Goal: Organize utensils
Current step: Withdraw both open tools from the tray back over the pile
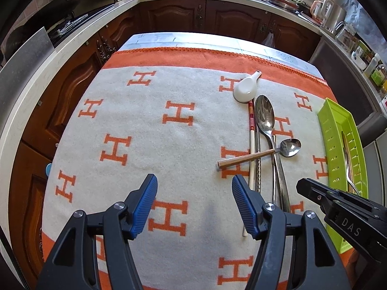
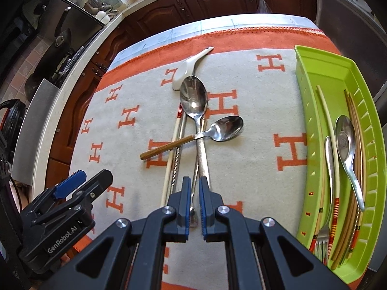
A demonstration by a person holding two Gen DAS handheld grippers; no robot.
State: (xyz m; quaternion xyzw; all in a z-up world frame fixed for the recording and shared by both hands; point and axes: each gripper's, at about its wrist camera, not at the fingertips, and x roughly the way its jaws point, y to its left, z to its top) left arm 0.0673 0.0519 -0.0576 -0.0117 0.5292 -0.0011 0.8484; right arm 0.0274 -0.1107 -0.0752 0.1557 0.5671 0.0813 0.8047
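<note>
On the H-patterned blanket lie a white ceramic spoon [image 1: 244,89] [image 2: 186,68], a large steel spoon [image 1: 264,116] [image 2: 193,99], a small spoon with a wooden handle [image 1: 289,147] [image 2: 225,128] laid across it, and a white chopstick with red bands [image 1: 251,145] [image 2: 173,149]. My left gripper [image 1: 194,205] [image 2: 89,178] hangs open over bare blanket, left of the pile. My right gripper [image 2: 196,203] [image 1: 300,186] is shut just above the near ends of the handles; a thin steel handle [image 2: 194,188] shows through the slit between its pads. Nothing hangs from it.
A green slotted tray [image 1: 331,130] [image 2: 319,72] stands at the table's right edge, holding a fork [image 2: 326,193], a steel spoon [image 2: 346,140] and several chopsticks. Dark wooden cabinets [image 1: 174,17] and a pale countertop ring the table on the far and left sides.
</note>
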